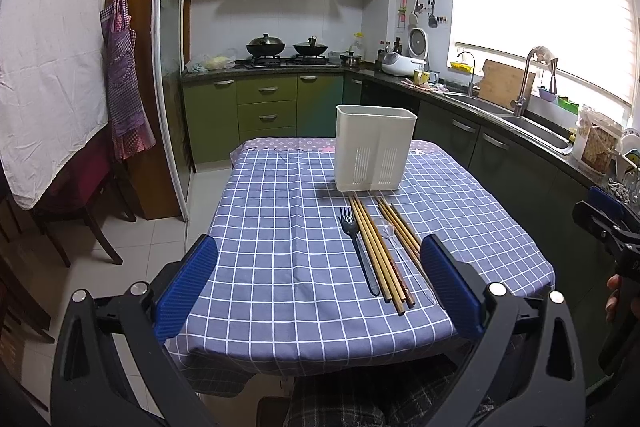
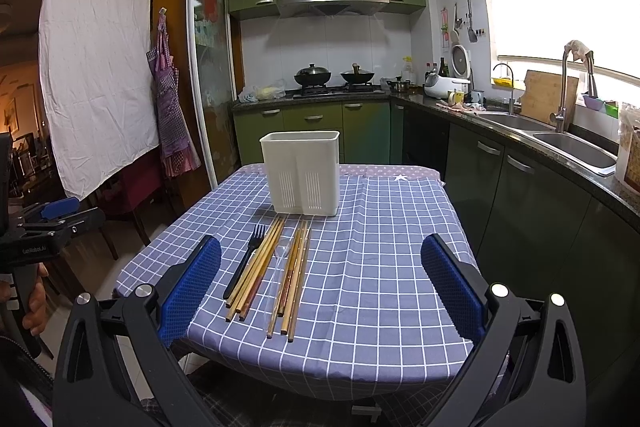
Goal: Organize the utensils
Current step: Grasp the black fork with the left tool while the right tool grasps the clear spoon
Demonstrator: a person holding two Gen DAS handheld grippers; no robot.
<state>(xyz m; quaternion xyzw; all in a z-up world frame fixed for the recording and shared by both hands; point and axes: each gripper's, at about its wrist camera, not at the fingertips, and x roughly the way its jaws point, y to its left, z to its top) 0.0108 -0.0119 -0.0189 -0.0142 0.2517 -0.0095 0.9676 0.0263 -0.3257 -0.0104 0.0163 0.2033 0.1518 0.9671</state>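
A white two-compartment utensil holder (image 1: 374, 151) (image 2: 303, 173) stands upright toward the far side of a table with a blue checked cloth (image 1: 280, 227) (image 2: 380, 267). In front of it lie a black plastic fork (image 1: 357, 249) (image 2: 245, 261), several wooden chopsticks (image 1: 376, 253) (image 2: 260, 265) in two bunches, and a clear plastic spoon (image 2: 279, 263) between the bunches. My left gripper (image 1: 319, 283) is open and empty, held above the table's near edge. My right gripper (image 2: 320, 287) is open and empty, also above the near edge.
Green kitchen cabinets and a stove with woks (image 1: 286, 49) are behind the table. A counter with a steel sink (image 2: 572, 145) runs along the right. A dark chair (image 1: 80, 195) and an apron stand at the left.
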